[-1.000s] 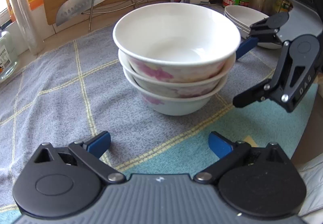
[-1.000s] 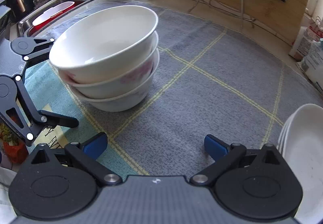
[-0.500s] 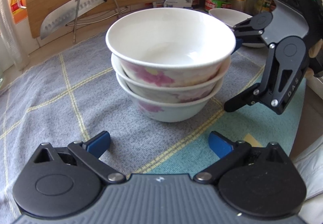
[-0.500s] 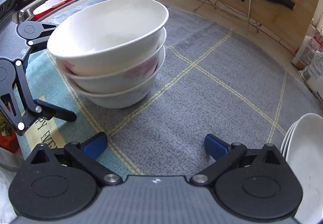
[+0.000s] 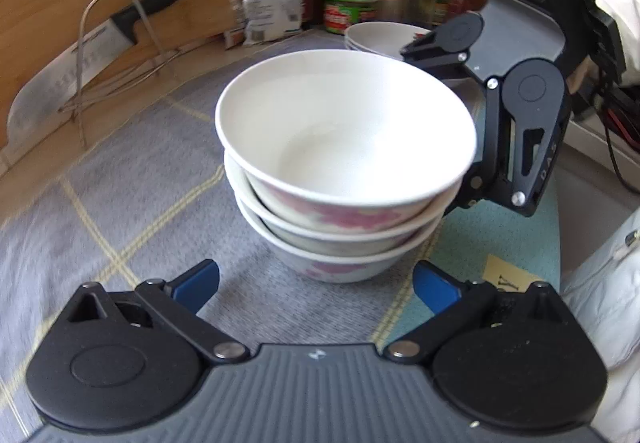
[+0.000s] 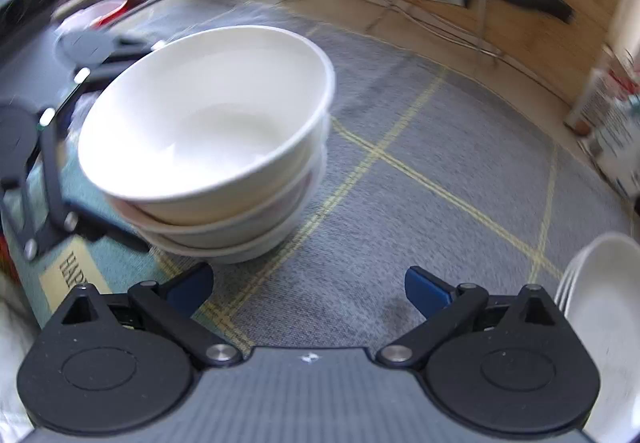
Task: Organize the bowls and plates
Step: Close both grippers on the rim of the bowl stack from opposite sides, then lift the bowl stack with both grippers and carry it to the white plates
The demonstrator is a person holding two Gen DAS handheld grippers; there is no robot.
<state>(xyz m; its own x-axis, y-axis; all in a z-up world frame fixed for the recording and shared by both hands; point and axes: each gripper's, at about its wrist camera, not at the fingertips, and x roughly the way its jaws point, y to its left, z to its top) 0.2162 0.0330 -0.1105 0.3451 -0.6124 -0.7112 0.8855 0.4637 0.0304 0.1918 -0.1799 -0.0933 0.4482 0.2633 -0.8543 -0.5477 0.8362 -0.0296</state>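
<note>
Stack of 3 bowls (image 5: pixel 344 179) stands on the grey checked cloth (image 5: pixel 132 211) covering the table, rims nested, the top bowl sitting slightly off-centre.

Left tongs (image 5: pixel 316 283): spread wide, holding nothing, tips just short of the stack's base.

Right tongs (image 6: pixel 308 283): likewise spread wide and empty, tips near the stack on its other side.

Change noted: over the last second both tongs have closed in on the stack from opposite sides, and the stack now fills more of each view. The stack itself has not shifted on the cloth.

Assessment: this reads as an approach to grip or steady the stack from 2 sides. No contact is visible yet.

A second pile of white dishes (image 6: pixel 600 307) sits well apart from the stack, beside the right tongs.
</note>
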